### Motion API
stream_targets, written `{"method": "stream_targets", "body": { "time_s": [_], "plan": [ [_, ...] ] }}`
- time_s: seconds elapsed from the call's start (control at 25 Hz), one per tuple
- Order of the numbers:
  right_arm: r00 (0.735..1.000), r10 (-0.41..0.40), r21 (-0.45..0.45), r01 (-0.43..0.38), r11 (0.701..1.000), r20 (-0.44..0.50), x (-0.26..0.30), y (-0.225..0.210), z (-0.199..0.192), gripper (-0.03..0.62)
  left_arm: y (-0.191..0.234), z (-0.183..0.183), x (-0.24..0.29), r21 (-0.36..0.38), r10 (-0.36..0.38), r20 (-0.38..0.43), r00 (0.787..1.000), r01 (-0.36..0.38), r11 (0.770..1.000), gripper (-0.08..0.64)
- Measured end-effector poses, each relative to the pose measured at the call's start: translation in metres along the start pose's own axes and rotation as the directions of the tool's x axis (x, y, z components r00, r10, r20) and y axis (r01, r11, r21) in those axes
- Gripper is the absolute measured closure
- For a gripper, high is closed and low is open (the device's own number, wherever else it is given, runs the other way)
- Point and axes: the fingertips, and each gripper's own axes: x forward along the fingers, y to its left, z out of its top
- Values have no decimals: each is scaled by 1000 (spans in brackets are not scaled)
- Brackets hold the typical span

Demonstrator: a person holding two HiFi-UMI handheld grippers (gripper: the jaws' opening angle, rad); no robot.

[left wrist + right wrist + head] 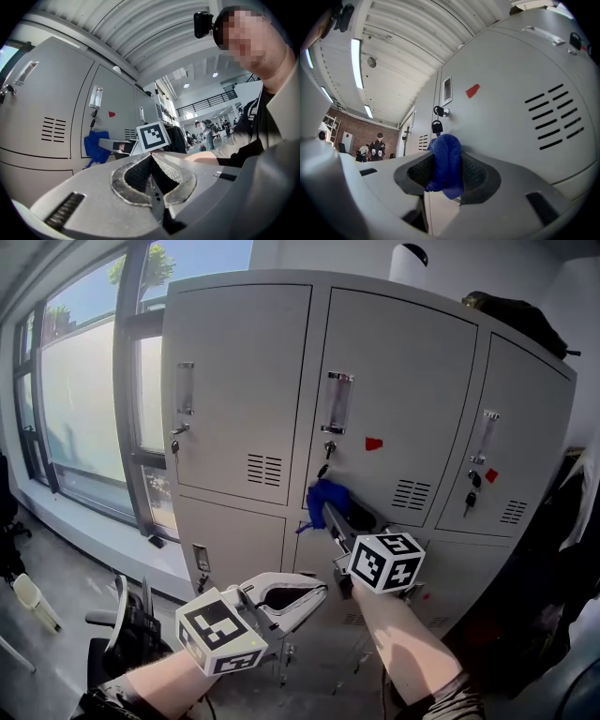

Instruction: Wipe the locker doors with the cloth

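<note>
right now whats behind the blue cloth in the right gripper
The middle upper locker door stands behind the blue cloth, which the right gripper clamps. A key hangs from its lock just above the cloth. The patch of door directly behind the cloth is covered.

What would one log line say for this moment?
right gripper: shut on blue cloth, at middle locker door near key | left gripper: jaws shut, empty, held low

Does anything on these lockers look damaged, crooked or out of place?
Nothing looks damaged, and the doors appear shut. Only small oddities: a red sticker sits askew on the middle upper door, another on the right upper door, and keys hang in the locks.
</note>
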Motion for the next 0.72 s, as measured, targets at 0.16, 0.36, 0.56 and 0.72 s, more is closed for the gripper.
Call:
{"method": "stream_targets", "body": {
  "time_s": [0.16,0.36,0.56,0.72],
  "plan": [
    [999,-38,-8,38,999,4,-23,-23,3,439,-2,-4,10,-3,-20,-11,1000,20,1000,552],
    [993,-116,-19,116,993,18,-65,-64,11,439,-10,-3,31,1,-59,-8,998,59,998,552],
    [982,-189,-27,189,982,24,-103,-100,17,439,-20,-6,54,-6,-95,-12,995,95,995,552],
    [973,-229,-20,229,973,24,-126,-123,17,439,-29,-8,72,-8,-119,-18,993,119,993,552]
  ]
}}
